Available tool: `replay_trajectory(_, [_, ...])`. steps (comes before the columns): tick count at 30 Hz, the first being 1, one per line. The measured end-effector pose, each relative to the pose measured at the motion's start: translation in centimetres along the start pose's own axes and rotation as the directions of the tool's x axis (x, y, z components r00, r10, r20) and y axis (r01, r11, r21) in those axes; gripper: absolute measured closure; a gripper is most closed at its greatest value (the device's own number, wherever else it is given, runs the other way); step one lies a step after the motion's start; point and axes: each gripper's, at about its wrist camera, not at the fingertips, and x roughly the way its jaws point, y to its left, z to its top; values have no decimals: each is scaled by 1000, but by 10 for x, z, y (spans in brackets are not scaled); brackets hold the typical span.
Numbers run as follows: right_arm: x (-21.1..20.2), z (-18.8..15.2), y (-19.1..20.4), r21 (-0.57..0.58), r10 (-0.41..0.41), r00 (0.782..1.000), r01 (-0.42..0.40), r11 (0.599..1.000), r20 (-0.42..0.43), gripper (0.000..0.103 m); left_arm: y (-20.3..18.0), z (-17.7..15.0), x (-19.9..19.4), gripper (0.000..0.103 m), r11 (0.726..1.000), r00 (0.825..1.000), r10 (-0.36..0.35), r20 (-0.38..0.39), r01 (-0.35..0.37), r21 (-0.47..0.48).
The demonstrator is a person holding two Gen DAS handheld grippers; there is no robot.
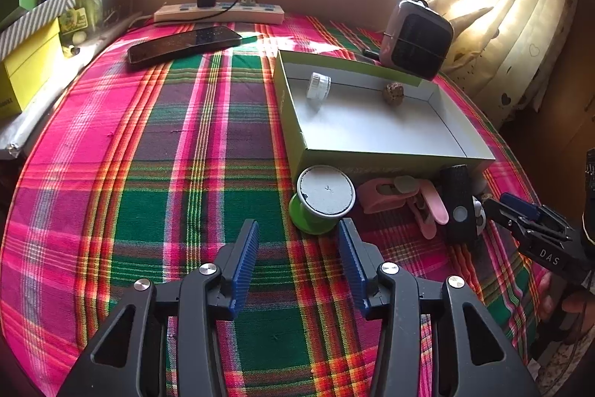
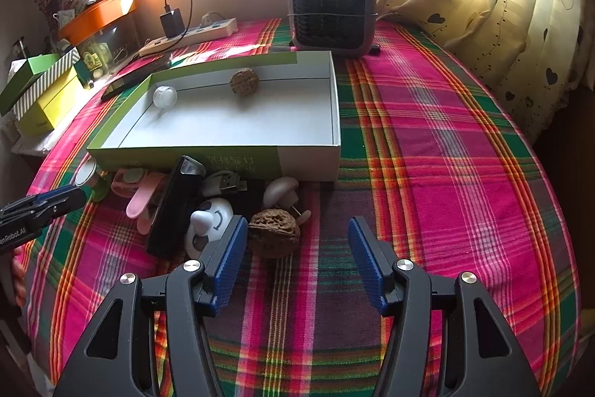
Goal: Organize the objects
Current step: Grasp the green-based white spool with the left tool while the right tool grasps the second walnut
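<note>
The right gripper (image 2: 297, 259) hangs open and empty, a walnut (image 2: 274, 232) by its left pad, just before the box (image 2: 336, 106) front wall. It should centre over the walnut before closing. The left gripper (image 1: 299, 261), open and empty, faces a green spool (image 1: 322, 199).

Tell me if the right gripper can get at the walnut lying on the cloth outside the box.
Probably yes. The right gripper is open and the walnut lies just ahead, near its left finger. The panda figure crowds that side, so shifting slightly left first would help.
</note>
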Motion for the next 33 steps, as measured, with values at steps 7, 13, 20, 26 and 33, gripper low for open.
replay_trajectory(7, [5, 0, 1, 1, 3, 1000, -3, 1000, -8, 46, -5, 1, 5, 60, 1000, 1000, -14, -10, 14, 4])
replay_trajectory(13, [8, -1, -2, 10, -14, 1000, 14, 1000, -21, 46, -7, 3, 11, 60, 1000, 999, -22, -24, 22, -3])
replay_trajectory(20, [8, -1, -5, 16, -32, 999, 32, 999, -26, 46, -12, 8, 17, 59, 1000, 1000, -9, -25, 9, 14])
replay_trajectory(26, [8, -2, -6, 8, -44, 999, 44, 999, -30, 46, -16, 13, 23, 59, 999, 1000, 7, -21, -6, 33])
replay_trajectory(33, [8, -2, -5, 2, -48, 998, 48, 999, -32, 46, -16, 19, 28, 59, 1000, 1000, 23, -13, -23, 17])
